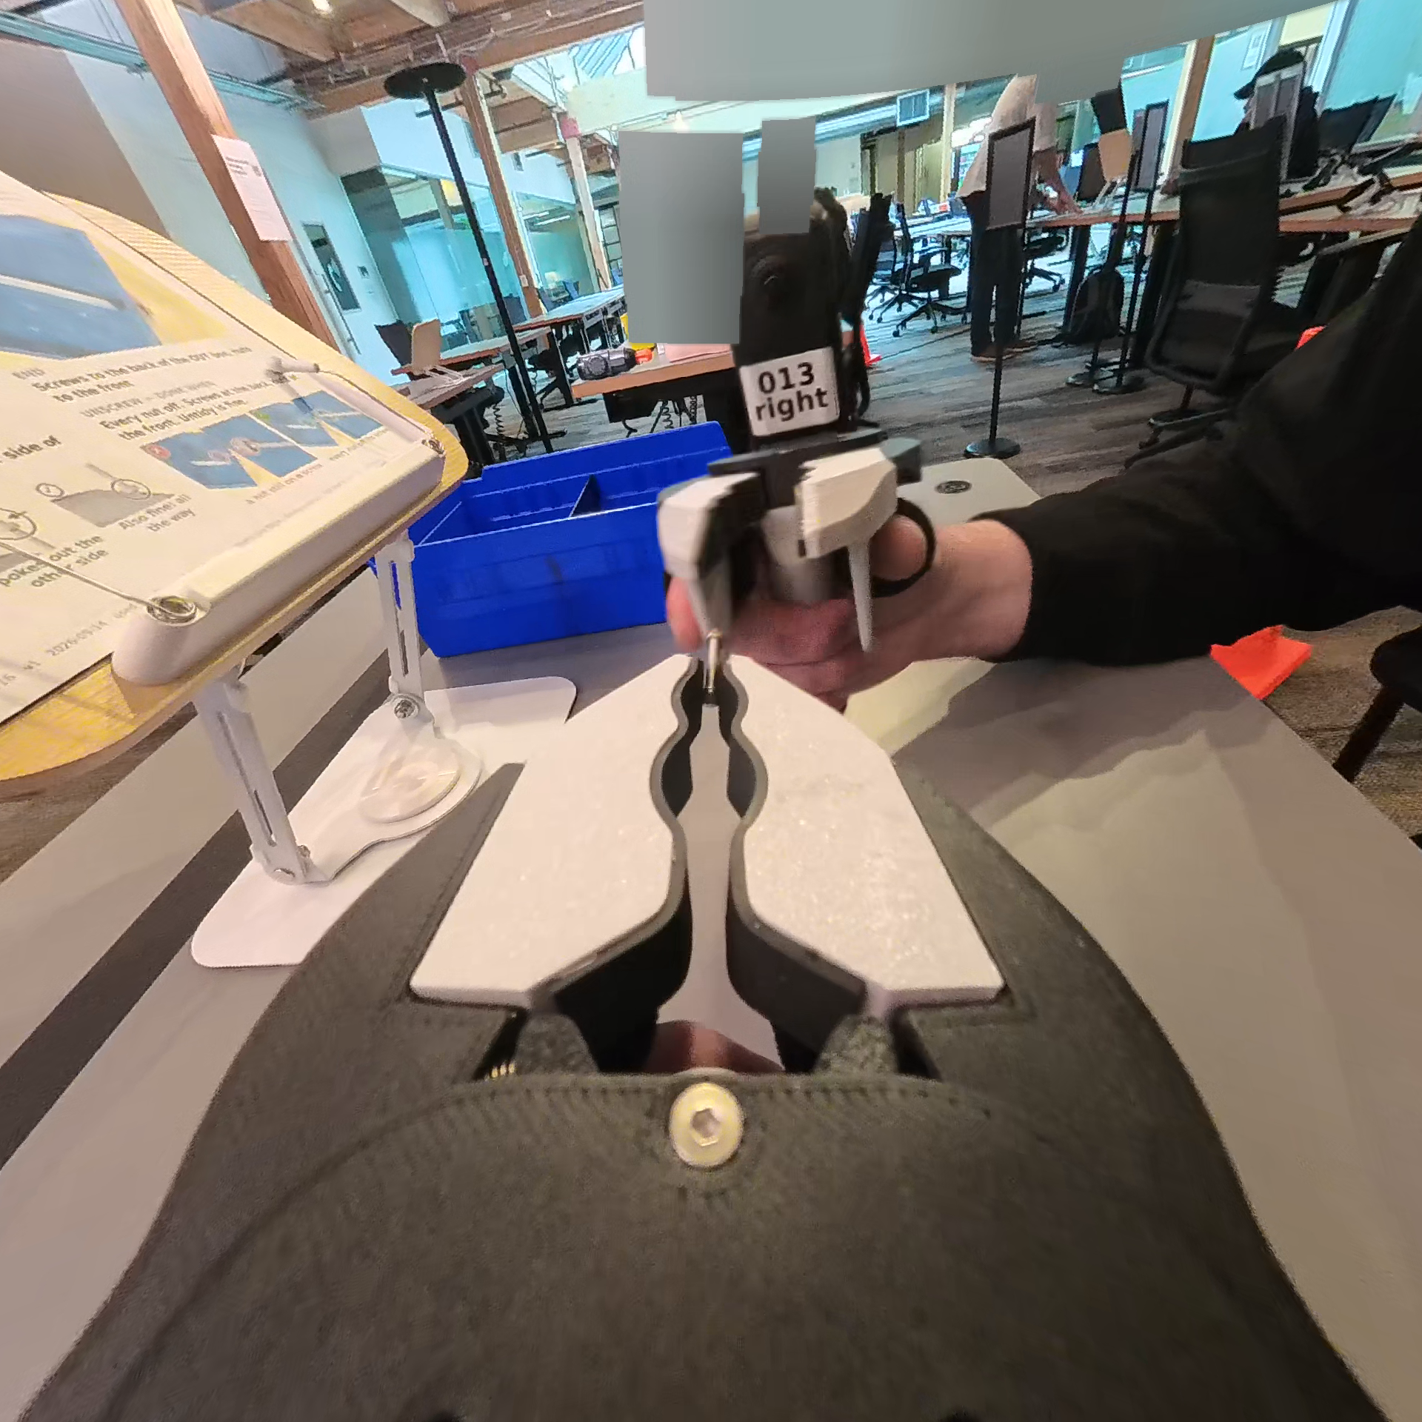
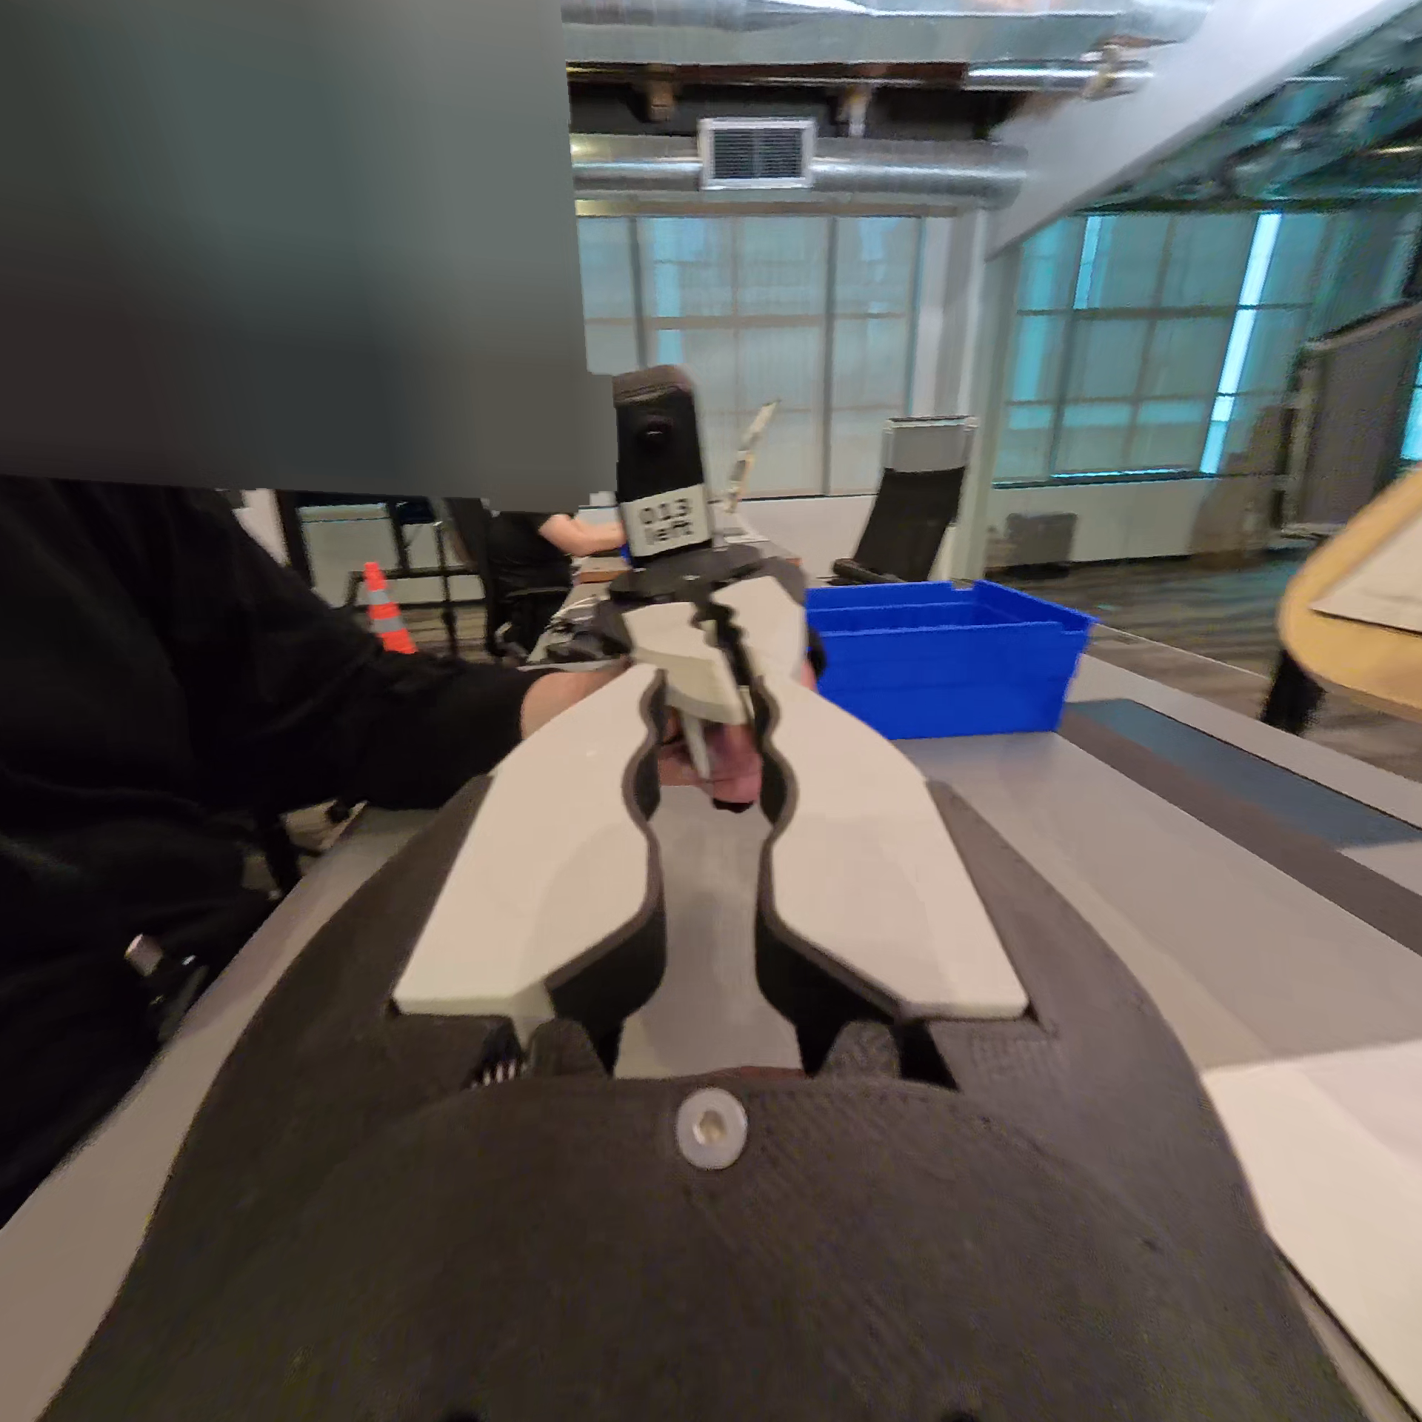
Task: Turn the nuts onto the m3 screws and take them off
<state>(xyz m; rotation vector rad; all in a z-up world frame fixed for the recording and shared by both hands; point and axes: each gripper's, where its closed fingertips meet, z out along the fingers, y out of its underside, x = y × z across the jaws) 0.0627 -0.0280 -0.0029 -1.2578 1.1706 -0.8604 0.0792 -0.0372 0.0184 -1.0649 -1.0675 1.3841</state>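
Observation:
In the left wrist view my left gripper (image 1: pixel 709 679) is shut on a small m3 screw (image 1: pixel 715 659); its silver shaft sticks up out of the fingertips. My right gripper (image 1: pixel 786 615) faces it just beyond, held in a hand, with its jaws apart; one thin fingertip (image 1: pixel 711 615) sits right at the top of the screw. In the right wrist view my right gripper (image 2: pixel 712 689) is open and the left gripper (image 2: pixel 712 758) shows in the gap between its fingers. I cannot make out a nut.
A blue divided bin (image 1: pixel 554 539) stands on the grey table (image 1: pixel 1077 769) behind the grippers; it also shows in the right wrist view (image 2: pixel 946 662). A tilted instruction board on a white stand (image 1: pixel 254 777) is at the left. Chairs, desks and an orange cone (image 2: pixel 382 612) lie beyond. Both grippers' tips are close together, under 4 cm apart.

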